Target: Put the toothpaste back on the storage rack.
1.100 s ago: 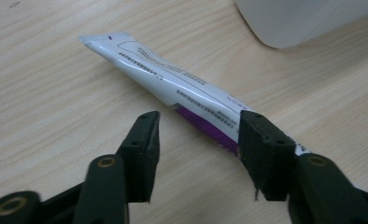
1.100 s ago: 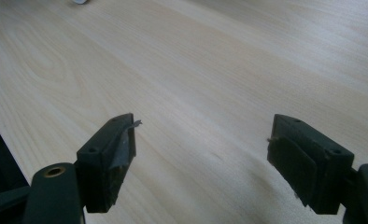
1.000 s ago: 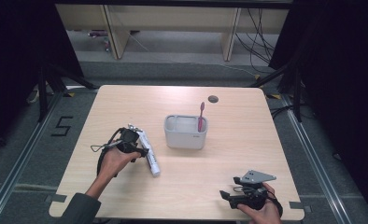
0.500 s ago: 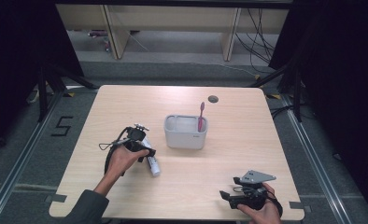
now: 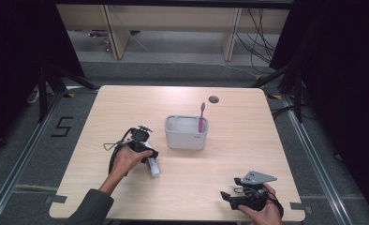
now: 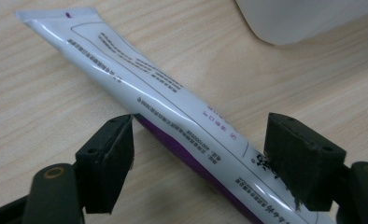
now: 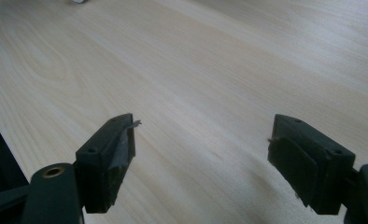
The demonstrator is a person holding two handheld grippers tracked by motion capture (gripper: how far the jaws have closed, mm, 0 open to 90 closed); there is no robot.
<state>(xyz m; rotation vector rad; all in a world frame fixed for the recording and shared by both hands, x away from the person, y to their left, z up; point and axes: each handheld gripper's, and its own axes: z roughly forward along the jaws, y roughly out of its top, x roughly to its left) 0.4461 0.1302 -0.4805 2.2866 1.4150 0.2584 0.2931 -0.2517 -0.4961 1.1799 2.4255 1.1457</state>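
Toothpaste tube, white with a purple underside, lying flat on the pale wooden bench, slantwise between the jaws of the left hand-held gripper. Jaws spread well apart after just opening; left pad a hair off the tube's edge, right pad over its lower end, neither pressing on it. Reads as a release, tube set down rather than gripped, or else an approach for a fresh hold; cannot tell which.

Nearest the person, at the bench's front edge, right hand-held gripper resting low in the right hand, jaws wide apart, nothing but bare wood grain between and beyond them.

Farther out from the left hand-held gripper, just ahead and toward the bench's middle, grey rectangular holder with a pink toothbrush standing upright inside. Tube outside that holder, close beside it. Likely next: tube into the holder, beside the brush.

Beyond, small round cable hole near the far edge.
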